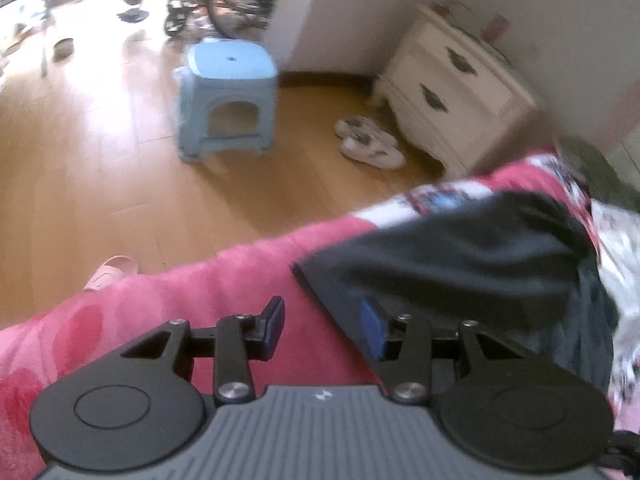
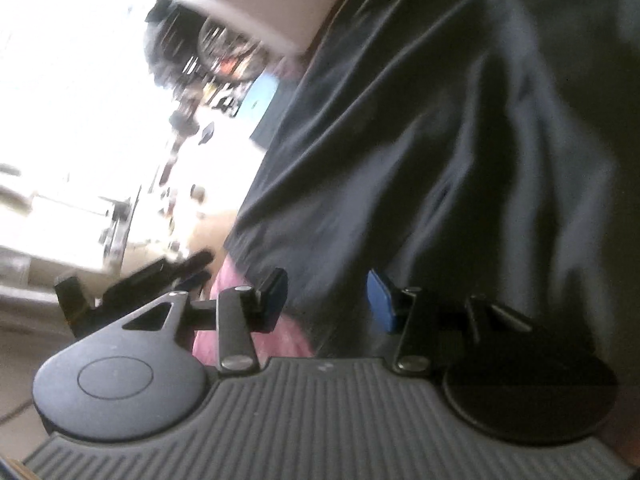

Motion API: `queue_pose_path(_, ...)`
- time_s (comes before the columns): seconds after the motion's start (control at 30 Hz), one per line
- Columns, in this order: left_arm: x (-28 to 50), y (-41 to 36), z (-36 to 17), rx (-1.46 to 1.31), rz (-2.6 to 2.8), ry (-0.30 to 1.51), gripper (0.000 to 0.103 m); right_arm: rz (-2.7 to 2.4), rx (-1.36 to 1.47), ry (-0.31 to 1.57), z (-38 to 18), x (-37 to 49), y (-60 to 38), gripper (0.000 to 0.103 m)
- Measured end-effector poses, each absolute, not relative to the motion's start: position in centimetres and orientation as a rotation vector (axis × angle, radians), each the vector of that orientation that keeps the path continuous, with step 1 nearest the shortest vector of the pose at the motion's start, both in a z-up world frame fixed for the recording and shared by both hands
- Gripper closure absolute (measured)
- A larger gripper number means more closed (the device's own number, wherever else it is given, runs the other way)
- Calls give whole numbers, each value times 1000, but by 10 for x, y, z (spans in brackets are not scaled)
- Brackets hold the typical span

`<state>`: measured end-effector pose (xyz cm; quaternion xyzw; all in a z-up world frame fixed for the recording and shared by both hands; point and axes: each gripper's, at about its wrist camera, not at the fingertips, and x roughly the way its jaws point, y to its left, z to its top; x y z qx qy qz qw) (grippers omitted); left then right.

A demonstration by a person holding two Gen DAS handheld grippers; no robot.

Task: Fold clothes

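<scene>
The left tool (image 1: 324, 330) is seen pointed steeply downward, its 2 blue-padded fingers (image 1: 275, 324) held apart with nothing pressed between the pads. The right tool (image 2: 328, 298) is tilted downward and rolled sideways, its 2 fingers (image 2: 380, 300) likewise parted, and no grip is made. The left tool's linkage is glimpsed at the right view's left edge.

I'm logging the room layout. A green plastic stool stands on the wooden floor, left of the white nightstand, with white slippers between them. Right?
Not quite: the stool is light blue, not green, as the left wrist view shows. The rest holds: it stands on the wooden floor, left of the white nightstand, with the white slippers between them.
</scene>
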<state>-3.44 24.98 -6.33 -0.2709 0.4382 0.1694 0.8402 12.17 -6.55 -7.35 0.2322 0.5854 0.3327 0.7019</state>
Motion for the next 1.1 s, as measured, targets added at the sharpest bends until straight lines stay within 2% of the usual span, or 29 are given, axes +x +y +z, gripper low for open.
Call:
queue_pose_path(0.13,-37,227,-65,-485,322,964,60,761,459,1427,-103,115,-23,60)
queue_pose_path(0.23,-38,208,-65,-388,290,989,61,773,419,1548,-134,104,8,65)
queue_pose_path(0.33,-36,186,-62,-274,244,997,61,860,417,1552,-125,91,25,65)
queue_pose_path(0.5,-17,160,-56,-196,122,953,61,805,474,1461,-83,80,-9,64)
queue_pose_path(0.8,37,146,-33,-199,-63,792,64,187,630,1163,-19,46,-190,63)
queue_pose_path(0.93,34,111,-35,-151,-299,852,64,104,630,1166,-23,34,-202,61)
queue_pose_path(1.1,10,71,-45,-92,-417,892,63,100,506,1285,-54,28,-181,53)
